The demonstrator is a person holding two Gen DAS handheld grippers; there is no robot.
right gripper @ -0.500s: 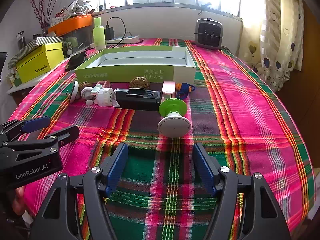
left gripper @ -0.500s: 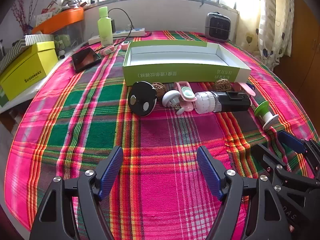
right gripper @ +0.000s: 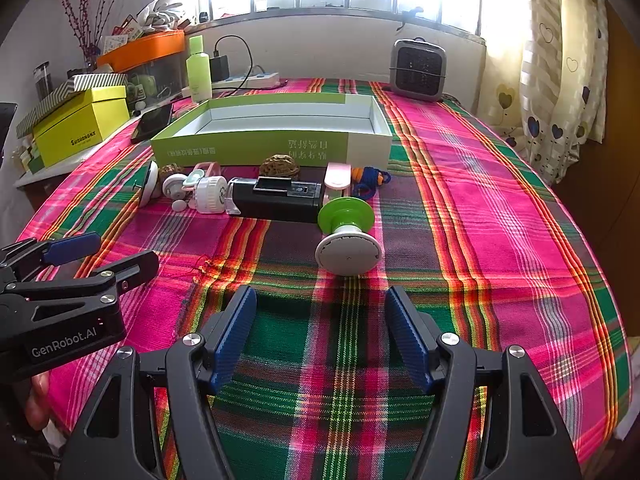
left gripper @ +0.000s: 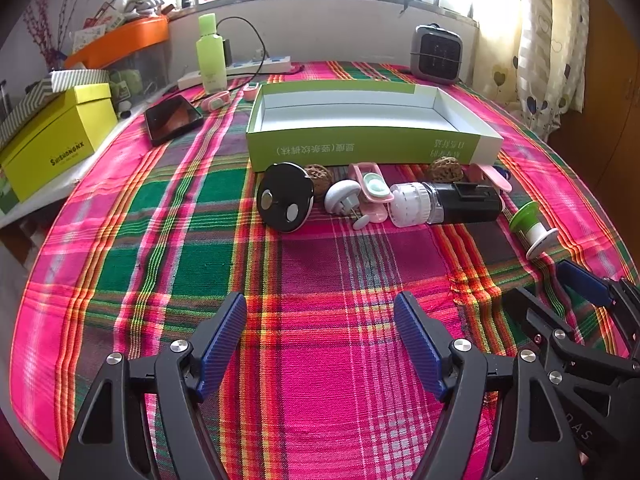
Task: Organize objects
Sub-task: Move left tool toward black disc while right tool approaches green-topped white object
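Right gripper (right gripper: 320, 332) released, jaws spread, aimed at green-and-white spool (right gripper: 347, 236) lying on plaid cloth (right gripper: 500, 240) just ahead; left gripper (left gripper: 320, 344) likewise released, empty; for clean grasp, straddle narrow waist, then lift toward open green box (right gripper: 256, 150) behind row

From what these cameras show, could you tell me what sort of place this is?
Most likely a lived-in home room: a plaid tablecloth, heart-print curtains at the window, and a small heater by the wall.
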